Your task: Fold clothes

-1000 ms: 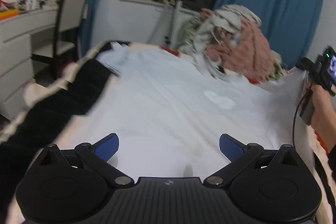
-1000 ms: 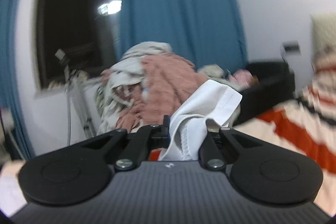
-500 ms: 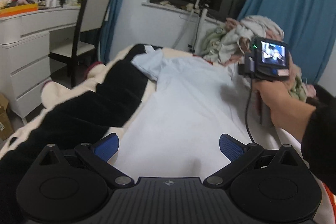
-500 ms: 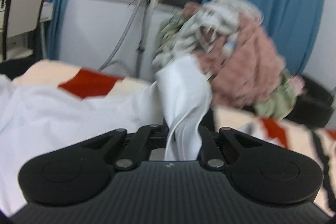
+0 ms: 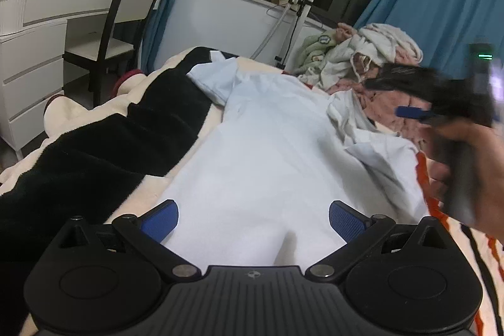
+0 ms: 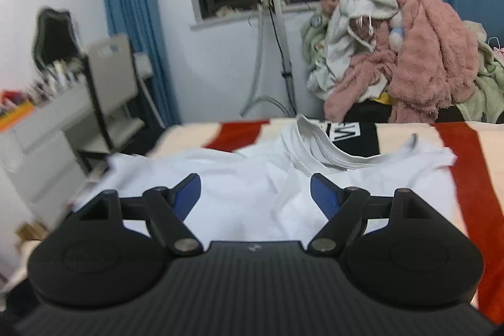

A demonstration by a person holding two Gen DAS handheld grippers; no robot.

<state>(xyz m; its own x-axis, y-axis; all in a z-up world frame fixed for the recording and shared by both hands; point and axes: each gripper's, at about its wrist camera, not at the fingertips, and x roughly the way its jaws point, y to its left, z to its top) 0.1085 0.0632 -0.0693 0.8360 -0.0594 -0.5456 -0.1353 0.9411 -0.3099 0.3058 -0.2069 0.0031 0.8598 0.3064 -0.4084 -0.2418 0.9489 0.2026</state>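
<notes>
Your white T-shirt (image 6: 252, 194) lies spread on the striped bed (image 6: 466, 153), collar at 12 o'clock from your right gripper (image 6: 255, 194). Both it and your left gripper (image 5: 253, 218) have jaws wide open, holding nothing. The fabric looks light and limp, so pinch a hemmed edge or shoulder seam.

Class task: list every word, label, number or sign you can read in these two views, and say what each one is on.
No text can be read whole.
White patch behind the white T-shirt collar: large black letters, partly hidden, not readable.
Badge on the green garment in the clothes pile: too small to read.
</notes>
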